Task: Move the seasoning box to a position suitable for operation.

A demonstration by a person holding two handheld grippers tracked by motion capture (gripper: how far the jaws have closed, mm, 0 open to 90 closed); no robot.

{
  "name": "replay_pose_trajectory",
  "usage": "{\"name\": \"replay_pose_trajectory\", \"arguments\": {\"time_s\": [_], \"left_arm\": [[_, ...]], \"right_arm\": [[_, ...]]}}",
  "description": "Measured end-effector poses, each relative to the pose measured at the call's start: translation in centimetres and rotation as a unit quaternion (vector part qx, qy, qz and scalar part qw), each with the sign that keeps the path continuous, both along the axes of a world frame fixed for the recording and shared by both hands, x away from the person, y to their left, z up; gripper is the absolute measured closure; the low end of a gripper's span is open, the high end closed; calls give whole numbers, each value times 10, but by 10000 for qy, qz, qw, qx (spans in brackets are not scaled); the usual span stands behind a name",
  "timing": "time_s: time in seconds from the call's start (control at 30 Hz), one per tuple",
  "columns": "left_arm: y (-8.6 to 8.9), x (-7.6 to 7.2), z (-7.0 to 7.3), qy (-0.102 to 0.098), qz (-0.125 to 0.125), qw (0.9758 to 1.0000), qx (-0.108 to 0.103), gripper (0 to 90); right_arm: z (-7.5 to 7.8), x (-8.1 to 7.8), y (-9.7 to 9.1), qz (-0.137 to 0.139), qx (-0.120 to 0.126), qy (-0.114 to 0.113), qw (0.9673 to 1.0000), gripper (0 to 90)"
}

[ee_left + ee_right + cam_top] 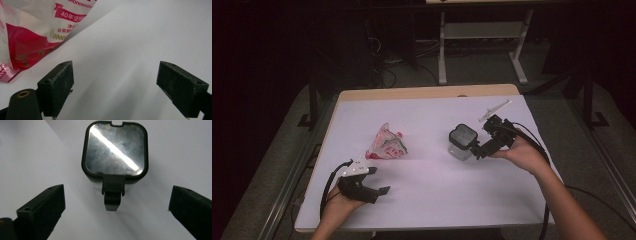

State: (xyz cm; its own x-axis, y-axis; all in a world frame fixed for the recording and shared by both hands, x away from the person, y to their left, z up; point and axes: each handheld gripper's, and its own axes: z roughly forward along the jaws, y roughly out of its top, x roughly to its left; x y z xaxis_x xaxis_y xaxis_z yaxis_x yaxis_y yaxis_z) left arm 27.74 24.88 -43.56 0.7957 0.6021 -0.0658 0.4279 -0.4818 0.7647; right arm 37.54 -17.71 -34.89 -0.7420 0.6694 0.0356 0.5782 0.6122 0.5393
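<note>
Both grippers gape — left gripper near packet, right gripper beside container.

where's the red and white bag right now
In the high view the bag lies left of centre on the table, just beyond the left tongs.

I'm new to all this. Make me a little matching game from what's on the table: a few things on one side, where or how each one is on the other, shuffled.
Things:
1. seasoning bag
2. clear container
3. left hand-held gripper
4. right hand-held gripper

Descriptions:
A. open, right beside the container
B. red and white, crumpled, left of centre
C. black-rimmed lid with a latch, right of centre
D. open over bare white table, near the front edge

Pairs: 1-B, 2-C, 3-D, 4-A
</note>
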Motion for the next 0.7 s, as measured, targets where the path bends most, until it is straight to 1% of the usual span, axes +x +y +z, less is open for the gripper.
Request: {"name": "replay_pose_trajectory", "arguments": {"time_s": [0.1,0.17,0.2,0.23,0.3,0.33,0.37,0.4,0.43,0.47,0.5,0.53,0.6,0.67,0.7], "left_arm": [[0,0,0,3,-5,10000,3,138],[-1,0,0,-11,-32,10000,19,138],[-1,0,0,-21,-41,10000,28,138],[-1,0,0,-12,-39,10000,36,138],[-1,0,0,-12,-40,10000,40,138],[-1,0,0,-12,-40,10000,40,138],[-1,0,0,-21,-41,10000,11,138],[-1,0,0,-21,-41,10000,11,138],[-1,0,0,-20,-42,10000,14,138],[-1,0,0,-15,-54,10000,34,138],[-1,-1,0,-23,-62,10000,37,138],[-1,0,0,-18,-60,10000,38,138],[-1,0,0,-3,-56,10000,31,138],[-2,0,0,9,-62,10000,38,138],[-2,-1,0,5,-68,10000,41,138]], "right_arm": [[3,4,4,19,-25,35,10000,1],[7,10,11,60,-142,70,9999,1],[9,12,13,69,-103,98,9999,1],[9,14,16,97,-116,131,9998,1],[10,18,22,110,-230,155,9996,1],[10,18,22,110,-230,155,9996,1],[10,23,26,181,-119,227,9995,1],[8,25,28,180,-41,308,9994,1],[8,25,28,180,-41,308,9994,1],[5,30,31,153,-101,345,9992,1],[4,32,34,118,-226,315,9992,1],[3,33,35,117,-293,302,9990,1],[3,37,40,131,-274,356,9989,1],[3,40,45,135,-369,340,9986,1],[3,42,47,164,-315,349,9988,1]]}}
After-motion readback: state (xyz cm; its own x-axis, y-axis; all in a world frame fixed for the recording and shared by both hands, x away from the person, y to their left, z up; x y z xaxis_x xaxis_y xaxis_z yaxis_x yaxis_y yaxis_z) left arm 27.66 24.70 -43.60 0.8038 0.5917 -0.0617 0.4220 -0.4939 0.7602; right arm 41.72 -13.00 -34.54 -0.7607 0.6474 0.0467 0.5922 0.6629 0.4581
